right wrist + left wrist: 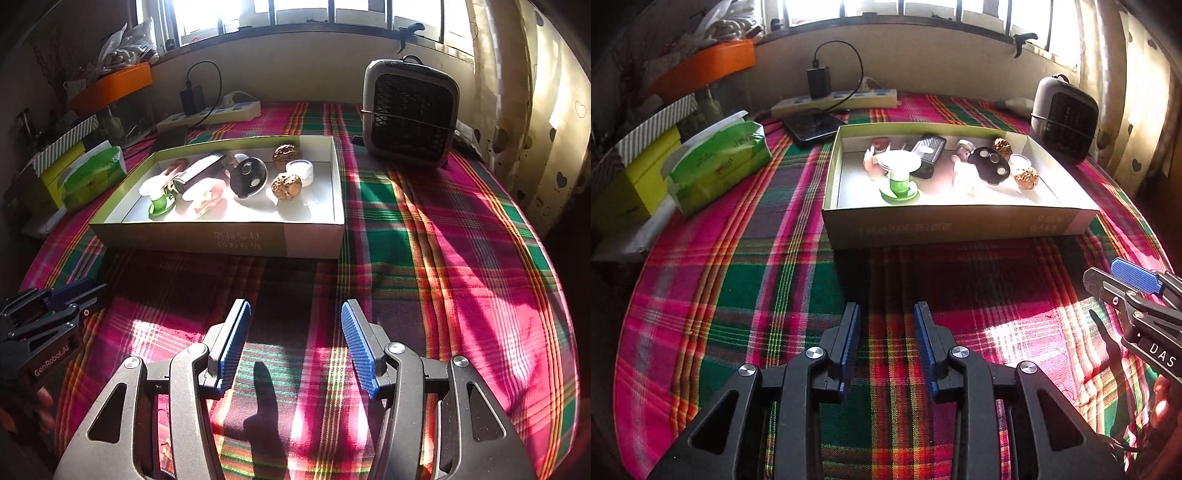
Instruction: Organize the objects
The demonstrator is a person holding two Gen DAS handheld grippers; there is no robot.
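A shallow cardboard box (960,225) (221,240) lies on the plaid cloth and holds small items: a green and white spool (899,177) (159,197), a black case (929,153), a black round piece (991,166) (248,177), two walnuts (1027,177) (286,186), a small clear jar (301,170) and pink items (207,195). My left gripper (886,314) is open and empty, hovering over the cloth in front of the box. My right gripper (295,310) is open and empty, also in front of the box; it also shows in the left wrist view (1108,280).
A small grey heater (410,114) (1065,118) stands at the back right. A green tissue pack (716,166) and yellow boxes (639,184) sit at left. A power strip (834,101) with a charger and a dark tablet (816,125) lie behind the box.
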